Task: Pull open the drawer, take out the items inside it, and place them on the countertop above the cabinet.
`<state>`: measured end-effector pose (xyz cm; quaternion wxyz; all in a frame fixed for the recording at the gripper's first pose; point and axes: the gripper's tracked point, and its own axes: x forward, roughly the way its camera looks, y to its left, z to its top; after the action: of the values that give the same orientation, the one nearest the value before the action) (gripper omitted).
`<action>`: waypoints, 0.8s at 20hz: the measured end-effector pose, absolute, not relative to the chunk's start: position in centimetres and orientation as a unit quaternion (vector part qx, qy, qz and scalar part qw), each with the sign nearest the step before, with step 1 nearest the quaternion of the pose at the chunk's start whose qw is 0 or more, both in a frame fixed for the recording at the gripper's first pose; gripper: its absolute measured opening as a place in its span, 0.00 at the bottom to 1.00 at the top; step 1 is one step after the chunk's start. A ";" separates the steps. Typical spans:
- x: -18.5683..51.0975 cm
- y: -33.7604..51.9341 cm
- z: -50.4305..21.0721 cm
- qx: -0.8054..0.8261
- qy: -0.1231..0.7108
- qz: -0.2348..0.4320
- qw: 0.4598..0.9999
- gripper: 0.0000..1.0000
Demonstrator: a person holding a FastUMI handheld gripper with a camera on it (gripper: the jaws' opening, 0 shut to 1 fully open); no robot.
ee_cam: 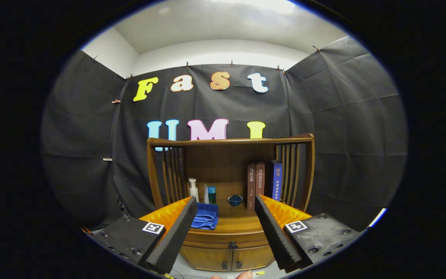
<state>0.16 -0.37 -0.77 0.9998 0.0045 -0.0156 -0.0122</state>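
Observation:
A brown wooden cabinet (230, 155) stands against the booth wall, well beyond my fingers. Its drawer (227, 238) sits closed under the countertop (238, 223), with a small dark pull (232, 245) at its middle. Two lower doors (227, 259) are closed beneath it. My gripper (226, 205) is open, its fingers spread wide with nothing between them, and the drawer front shows through the gap. On the countertop lie a folded blue towel (206, 216), a white pump bottle (193, 190), a teal bottle (211, 195) and a small blue lidded bowl (235, 200).
Three books (263, 182) stand upright at the right of the countertop, against slatted wooden side rails (292, 174). A fingertip (244, 274) shows low between my fingers. Pale floor (184, 269) lies in front of the cabinet.

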 end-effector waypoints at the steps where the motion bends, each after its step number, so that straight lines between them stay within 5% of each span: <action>1: 0.3 -0.5 -1.2 0.003 -0.023 -0.013 1.000 0.97; 16: 8.8 -1.9 -25.4 -0.033 0.028 -0.035 0.998 0.98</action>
<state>8.81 -1.94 -25.41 0.9984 -0.0328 0.0279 -0.0353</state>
